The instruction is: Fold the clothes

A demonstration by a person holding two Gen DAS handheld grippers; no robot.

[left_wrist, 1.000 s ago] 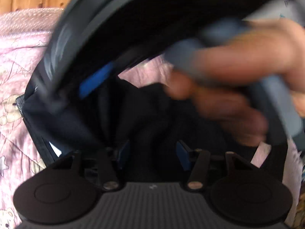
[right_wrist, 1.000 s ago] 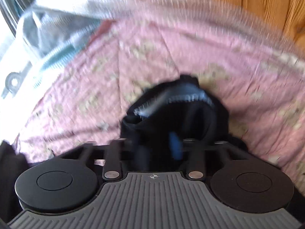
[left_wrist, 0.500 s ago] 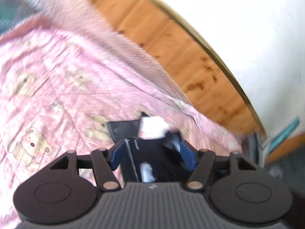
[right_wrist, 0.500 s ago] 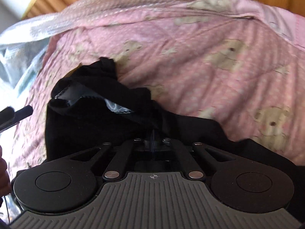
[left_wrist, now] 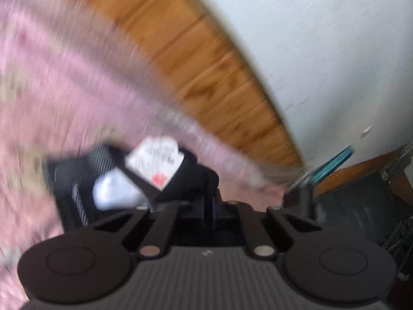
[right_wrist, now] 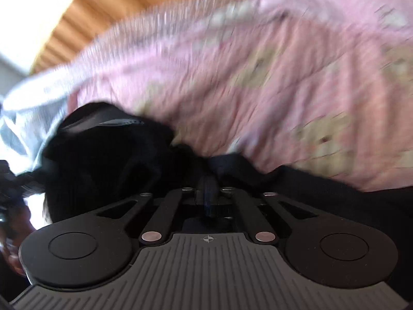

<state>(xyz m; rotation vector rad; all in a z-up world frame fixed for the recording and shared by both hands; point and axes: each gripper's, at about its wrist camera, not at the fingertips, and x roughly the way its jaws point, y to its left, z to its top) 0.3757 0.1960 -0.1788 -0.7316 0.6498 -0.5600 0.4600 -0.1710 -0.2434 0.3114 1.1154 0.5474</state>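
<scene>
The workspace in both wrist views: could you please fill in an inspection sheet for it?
Surface: pink quilt with a bear print, blurred by motion.
Job's things: black garment bunched on the quilt; white care label showing in the left wrist view.
Clutter: nothing seen on the quilt besides the garment.
Grippers: left gripper shut on the black garment; right gripper shut on it too.
Cables: nothing seen.
Surroundings: wooden panelling below a white wall; a teal-edged item at the right, too blurred to identify.
</scene>
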